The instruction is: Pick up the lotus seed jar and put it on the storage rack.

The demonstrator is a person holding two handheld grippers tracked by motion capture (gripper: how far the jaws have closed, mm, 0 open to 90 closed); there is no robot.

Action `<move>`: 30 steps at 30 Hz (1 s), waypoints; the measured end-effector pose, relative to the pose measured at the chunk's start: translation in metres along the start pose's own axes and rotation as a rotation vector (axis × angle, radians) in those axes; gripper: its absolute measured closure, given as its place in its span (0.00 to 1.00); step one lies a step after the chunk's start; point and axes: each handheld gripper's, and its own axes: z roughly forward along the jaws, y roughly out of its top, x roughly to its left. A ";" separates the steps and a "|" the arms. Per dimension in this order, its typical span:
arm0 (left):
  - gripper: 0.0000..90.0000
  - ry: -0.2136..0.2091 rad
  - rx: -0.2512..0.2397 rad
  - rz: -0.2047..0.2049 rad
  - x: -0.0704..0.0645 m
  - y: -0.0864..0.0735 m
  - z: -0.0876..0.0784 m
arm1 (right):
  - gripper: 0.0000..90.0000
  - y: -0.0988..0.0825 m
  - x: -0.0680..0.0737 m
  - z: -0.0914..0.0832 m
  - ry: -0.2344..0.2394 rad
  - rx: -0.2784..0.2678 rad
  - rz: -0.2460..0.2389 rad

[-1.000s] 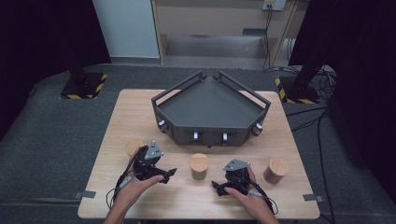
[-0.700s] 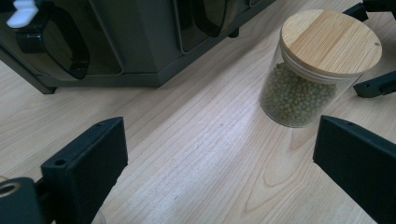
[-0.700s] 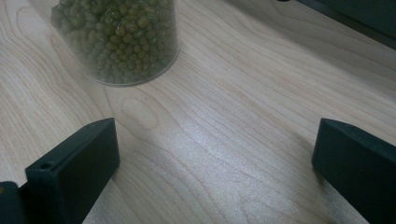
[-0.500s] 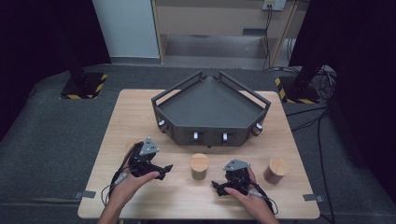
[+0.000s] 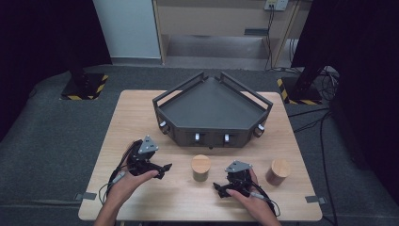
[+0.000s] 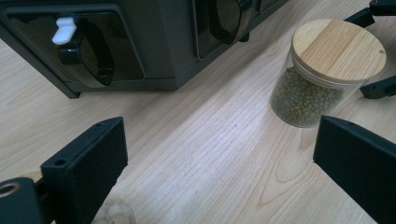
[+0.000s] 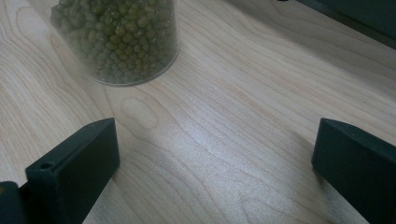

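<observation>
The left gripper (image 5: 162,168) rests low over the wooden table (image 5: 131,108), jaws spread wide with nothing between them, aimed toward 3 o'clock in the high view. At its 3 o'clock, near the tips, stands the green bean jar (image 5: 201,168), upright, long axis vertical, wooden lid on top. The right gripper (image 5: 218,187), likewise agape and empty, sits at the jar's 4 o'clock. A brown jar (image 5: 278,171) stands further toward 3 o'clock; the dark angular tray (image 5: 211,101) lies at 12 o'clock
</observation>
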 end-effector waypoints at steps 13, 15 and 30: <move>0.02 0.018 -0.011 -0.017 0.010 0.000 -0.007 | 0.01 0.000 0.001 0.000 -0.002 0.000 0.002; 0.02 0.020 -0.012 -0.017 0.010 0.001 -0.008 | 0.01 0.000 0.001 0.000 -0.002 0.000 0.002; 0.02 0.041 -0.023 -0.031 0.025 0.002 -0.014 | 0.01 0.000 0.001 0.000 -0.002 0.001 0.003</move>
